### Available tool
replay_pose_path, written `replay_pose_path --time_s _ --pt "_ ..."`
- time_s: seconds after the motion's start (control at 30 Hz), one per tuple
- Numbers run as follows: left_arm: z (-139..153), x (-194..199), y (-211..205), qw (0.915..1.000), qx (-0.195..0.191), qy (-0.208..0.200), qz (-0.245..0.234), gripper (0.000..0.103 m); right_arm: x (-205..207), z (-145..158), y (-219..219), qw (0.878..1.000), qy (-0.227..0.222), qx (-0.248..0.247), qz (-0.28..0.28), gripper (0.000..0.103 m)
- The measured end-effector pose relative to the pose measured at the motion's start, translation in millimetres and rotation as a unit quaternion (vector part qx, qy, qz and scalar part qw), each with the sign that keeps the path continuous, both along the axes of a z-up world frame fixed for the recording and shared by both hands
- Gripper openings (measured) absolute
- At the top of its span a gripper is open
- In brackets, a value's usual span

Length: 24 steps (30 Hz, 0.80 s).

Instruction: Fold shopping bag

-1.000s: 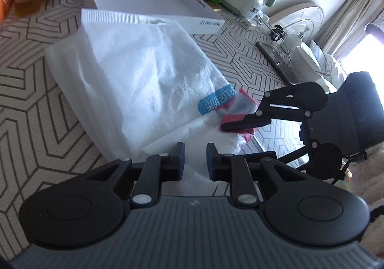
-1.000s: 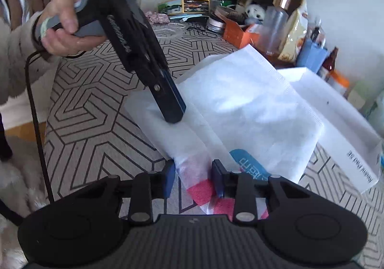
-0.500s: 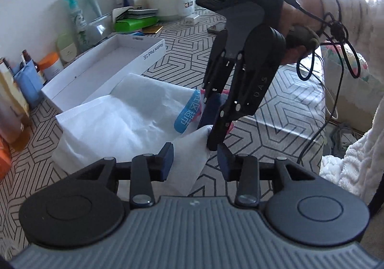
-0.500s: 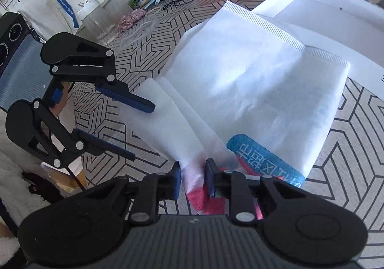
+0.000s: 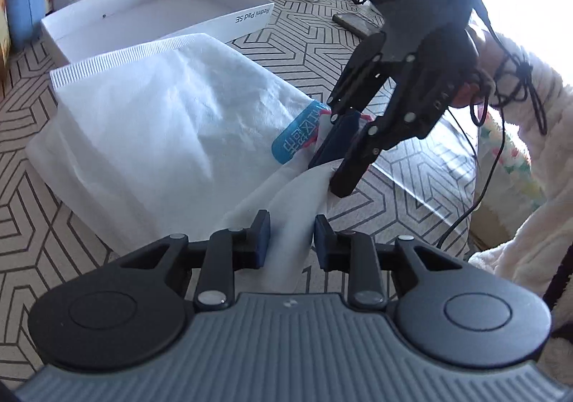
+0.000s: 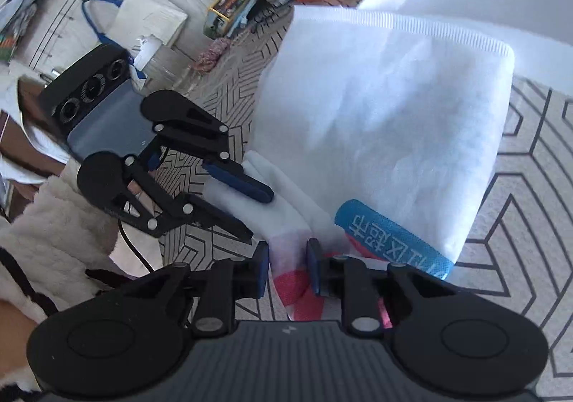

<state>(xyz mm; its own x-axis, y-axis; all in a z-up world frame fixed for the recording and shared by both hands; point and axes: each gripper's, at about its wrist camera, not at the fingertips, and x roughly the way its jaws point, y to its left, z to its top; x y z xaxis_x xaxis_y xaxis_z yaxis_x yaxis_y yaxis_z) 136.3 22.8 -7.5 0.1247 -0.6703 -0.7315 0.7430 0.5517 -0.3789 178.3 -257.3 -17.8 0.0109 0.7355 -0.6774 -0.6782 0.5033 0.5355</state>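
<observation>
Lying flat across the table [image 5: 43, 223], whose cloth bears a grey geometric line pattern, the shopping bag [image 5: 161, 122] is a large, soft, white non-woven sheet with a ribbed, stitched hem at its far end. Its long axis runs from that hem, which points toward the white cardboard box [image 5: 150, 11], back to the near corner where both tools meet. That box is a shallow, open tray printed "Redmi Pad SE" on its side. On the bag's near edge sits a blue label [image 6: 392, 239] with white characters, beside a red patch. The left gripper [image 5: 290, 236] is closing, a white fold of bag between its blue pads. The right gripper [image 6: 286, 266] pinches the bag's red-and-white corner, pads pressed against the fabric.
</observation>
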Motion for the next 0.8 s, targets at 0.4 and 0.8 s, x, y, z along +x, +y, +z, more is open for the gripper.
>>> replay_pose_path --time_s 0.4,0.8 --pt "-10 21 12 0.9964 -0.043 0.071 0.012 0.025 -99 36 -13 0.934 -0.323 -0.099 0.118 0.030" --pt "-14 16 19 0.9947 -0.062 0.077 0.030 0.026 -75 6 -1 0.960 -0.263 -0.067 0.068 0.022"
